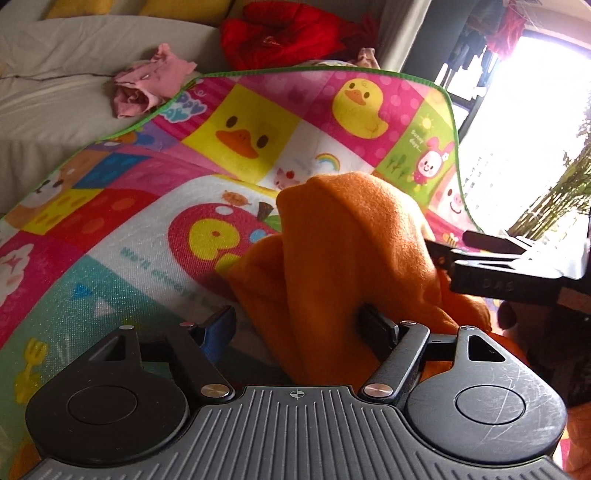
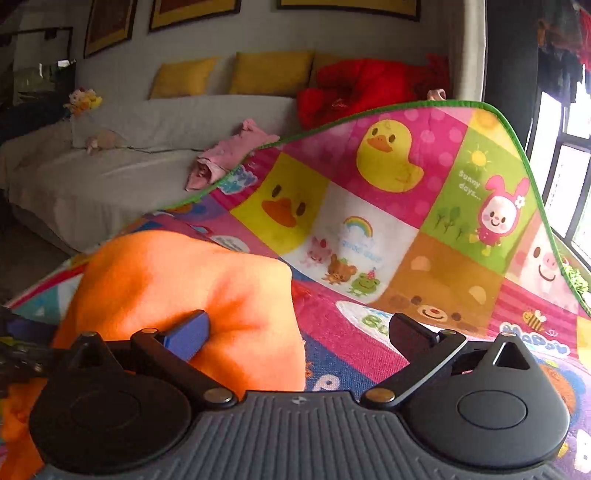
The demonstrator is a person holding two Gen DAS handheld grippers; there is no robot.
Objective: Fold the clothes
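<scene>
An orange fleece garment is bunched up over the colourful cartoon play mat. My left gripper is open, with the orange cloth draped between its fingers and over the right one. The other gripper's black body shows at the right, touching the cloth. In the right wrist view the orange garment lies over my left finger. My right gripper is open, its right finger over bare mat.
A grey sofa with yellow cushions stands behind the mat. A crumpled pink garment and a red garment lie on it. The mat's far edge curls up. A bright window is at the right.
</scene>
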